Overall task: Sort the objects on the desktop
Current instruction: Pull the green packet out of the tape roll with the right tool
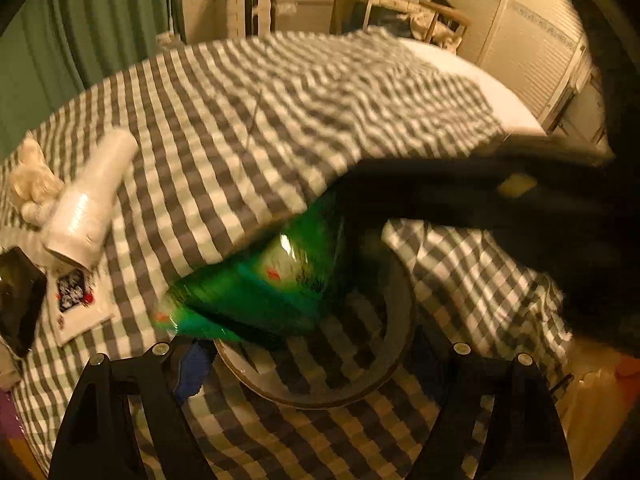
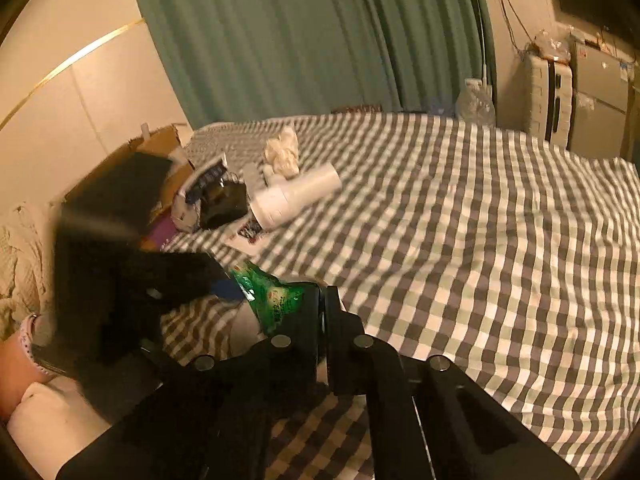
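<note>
Green snack packet (image 2: 276,300) is clamped by one edge between the closed jaws of the right gripper (image 2: 320,312), and it hangs out just ahead of the fingertips. In the left wrist view the same packet (image 1: 256,284) is seen blurred, held over the rim of a round bowl (image 1: 400,368) that lies on the checked bedsheet (image 1: 240,120), just in front of the left gripper (image 1: 312,364). The jaws of the left gripper are kept wide apart, and nothing is held between them; the bowl sits in the space ahead of them.

The step in hand is judged to be the placing of the packet into the bowl. To do it well, the packet should be brought fully over the open middle of the bowl before it is released, because a soft foil bag can easily catch on the rim and slide out. The bowl may be steadied by the left gripper, since the soft sheet gives little support.

Far to the left of the left gripper, a white bottle (image 1: 92,204), a soft toy (image 1: 32,184) and a dark pouch (image 1: 18,300) are lying on the sheet, not yet sorted.
</note>
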A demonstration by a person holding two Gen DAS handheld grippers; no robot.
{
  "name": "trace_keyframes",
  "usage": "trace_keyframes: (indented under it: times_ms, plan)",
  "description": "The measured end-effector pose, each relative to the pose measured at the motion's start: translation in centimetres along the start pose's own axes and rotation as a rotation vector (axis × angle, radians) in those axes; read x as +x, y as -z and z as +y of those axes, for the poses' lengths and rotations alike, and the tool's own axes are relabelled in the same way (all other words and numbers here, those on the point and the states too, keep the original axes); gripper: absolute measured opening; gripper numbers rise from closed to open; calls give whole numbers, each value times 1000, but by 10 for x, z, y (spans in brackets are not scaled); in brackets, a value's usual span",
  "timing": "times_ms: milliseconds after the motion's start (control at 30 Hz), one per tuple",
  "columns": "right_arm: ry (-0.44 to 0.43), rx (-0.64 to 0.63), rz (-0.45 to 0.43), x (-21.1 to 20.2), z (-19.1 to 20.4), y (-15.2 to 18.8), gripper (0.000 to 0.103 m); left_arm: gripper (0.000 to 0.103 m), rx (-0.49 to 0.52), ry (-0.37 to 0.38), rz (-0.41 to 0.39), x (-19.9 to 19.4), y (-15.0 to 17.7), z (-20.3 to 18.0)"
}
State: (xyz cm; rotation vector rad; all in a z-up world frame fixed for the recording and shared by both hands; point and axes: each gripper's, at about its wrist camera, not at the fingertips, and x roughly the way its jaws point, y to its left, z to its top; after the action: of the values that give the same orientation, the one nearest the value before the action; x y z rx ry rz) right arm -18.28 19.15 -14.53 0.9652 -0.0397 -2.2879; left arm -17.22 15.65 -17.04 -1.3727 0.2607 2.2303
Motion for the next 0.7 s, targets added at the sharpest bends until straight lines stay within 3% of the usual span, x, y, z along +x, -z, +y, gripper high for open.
trace_keyframes:
  times_ms: [100,267,367,533,567,600,633,700]
  plan:
    - [11,-14,-56,-9,6,-5,2,86,-18,9,-9,-3,2,3]
    - [67,22,-134,-30,-8,-13,2,86,-71,-37,-42,-15,7,15]
    - [91,48,-95,-29,-20,-13,2,86,-115,-66,-61,-21,10,25]
    - [131,92,2,-10,-35,-3,11,86,-140,-164,-10,-12,16,35]
    - [117,107,27,-6,-38,-2,16,86,-147,-160,-13,-13,17,36]
    - [116,118,44,-3,-39,1,35,86,-150,-162,-17,-14,17,36]
    - [128,130,58,-1,-41,2,60,86,-147,-174,-22,-15,18,36]
    - [162,150,55,0,-45,5,69,86,-137,-182,-23,-15,18,37]
